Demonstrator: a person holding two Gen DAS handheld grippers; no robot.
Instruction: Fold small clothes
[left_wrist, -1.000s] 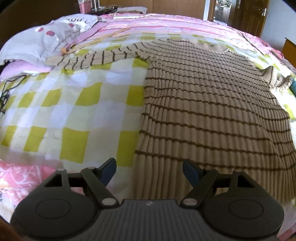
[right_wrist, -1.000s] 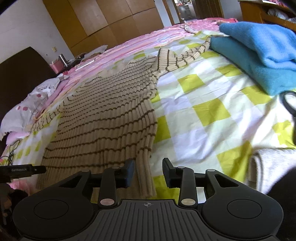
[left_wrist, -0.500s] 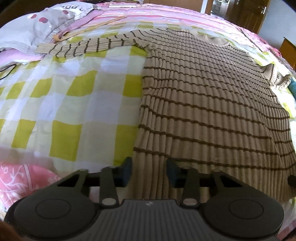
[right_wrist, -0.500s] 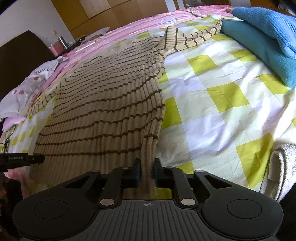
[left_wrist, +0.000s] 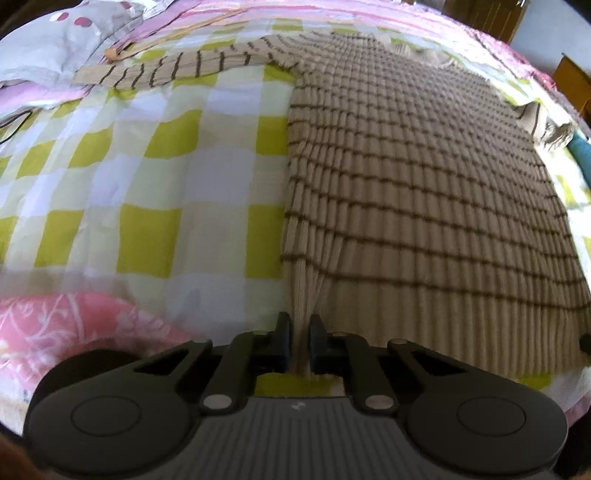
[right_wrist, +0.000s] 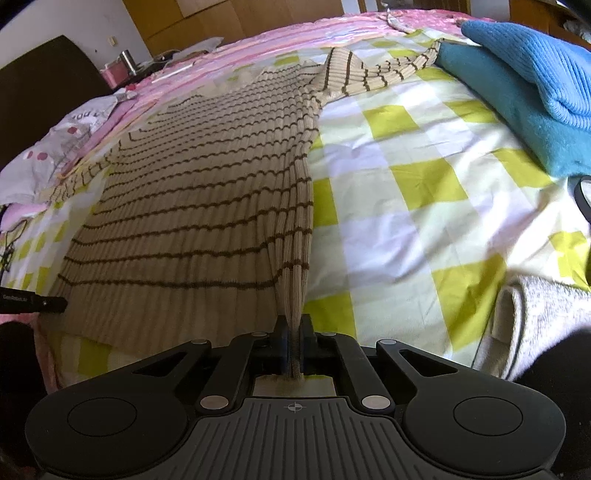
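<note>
Left wrist: tongs (left_wrist: 301, 341) pinch sweater (left_wrist: 406, 184) hem corner.

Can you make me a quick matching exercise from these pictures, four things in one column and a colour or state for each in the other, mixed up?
Things:
1. striped sweater
2. folded towel
3. left gripper
4. bedsheet

Descriptions:
A. blue, stacked at the far right
B. yellow and white checks
C. beige with brown lines, spread flat
D. clamped on the sweater's hem corner

Pairs: 1-C, 2-A, 3-D, 4-B
</note>
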